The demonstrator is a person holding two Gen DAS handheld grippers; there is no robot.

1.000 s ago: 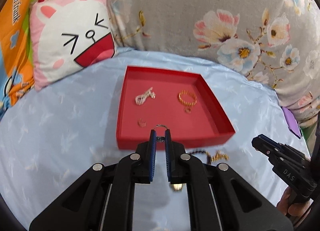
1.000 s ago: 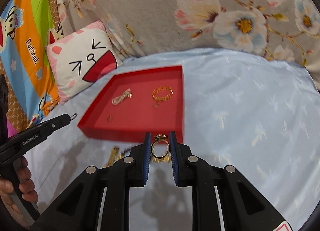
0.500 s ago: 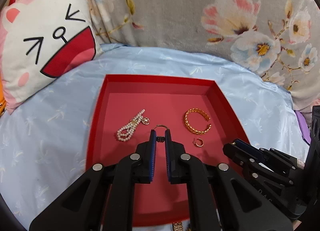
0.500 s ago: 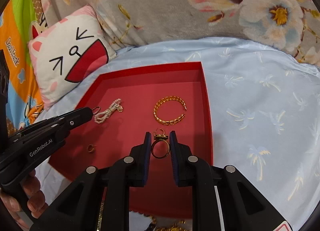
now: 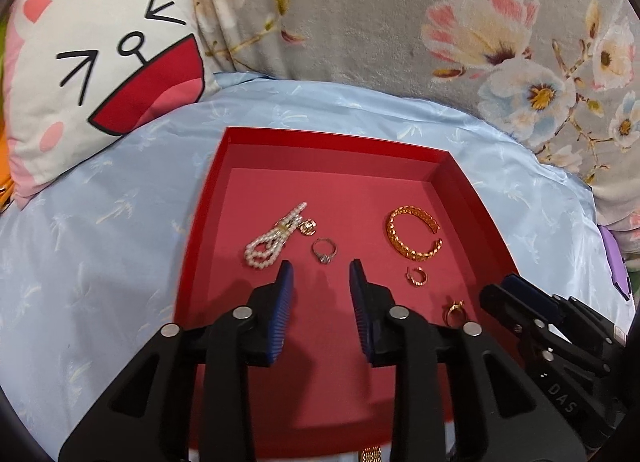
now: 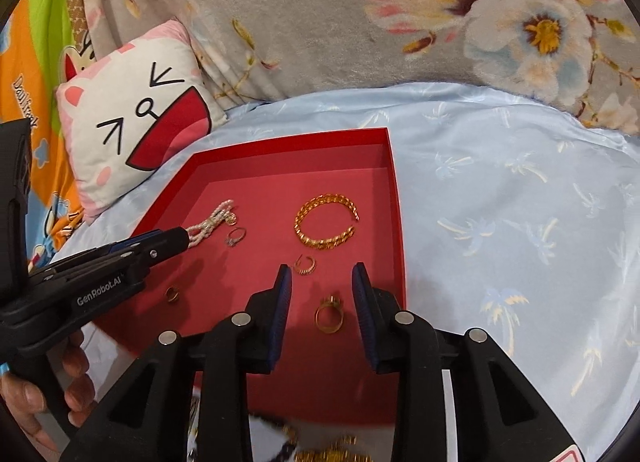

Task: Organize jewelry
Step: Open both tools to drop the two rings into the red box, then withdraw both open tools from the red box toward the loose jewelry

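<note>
A red tray lies on the blue bedsheet. In it are a pearl piece, a silver ring, a gold chain bangle, a small gold hoop, a gold ring and a small gold ring. My left gripper is open over the tray, just behind the silver ring. My right gripper is open, with the gold ring lying on the tray floor between its fingers.
A cat-face pillow leans at the back left. A grey floral blanket rises behind the tray. More gold jewelry lies on the sheet in front of the tray. A purple item sits at the right.
Both grippers opened. The silver ring dropped from the left gripper onto the tray floor, and the gold ring dropped from the right gripper onto the tray floor.
</note>
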